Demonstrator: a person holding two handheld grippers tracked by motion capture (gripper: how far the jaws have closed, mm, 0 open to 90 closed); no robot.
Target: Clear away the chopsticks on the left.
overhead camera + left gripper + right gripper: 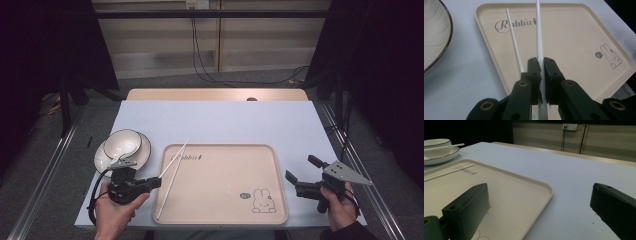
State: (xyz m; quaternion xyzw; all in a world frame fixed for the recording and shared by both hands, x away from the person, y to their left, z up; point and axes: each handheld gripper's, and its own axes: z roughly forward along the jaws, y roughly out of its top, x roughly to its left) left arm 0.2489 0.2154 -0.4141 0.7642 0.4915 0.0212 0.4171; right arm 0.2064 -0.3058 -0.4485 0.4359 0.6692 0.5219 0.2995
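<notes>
The left hand-held gripper is clamping one white chopstick between its nearly closed jaws, and the left gripper view is showing this plainly, with the stick running forward over the beige tray. That view is also revealing a second chopstick lying flat on the tray just beside the held one, its far tip near the "Rabbit" lettering. The high view is merging the two sticks into a thin pale line at the tray's left edge, but it is showing the bowl sitting on a plate at the left of the tabletop. The right hand-held gripper is hovering wide open and empty beside the tray's right rim. Both chopsticks are looking slim, smooth and plain white.
</notes>
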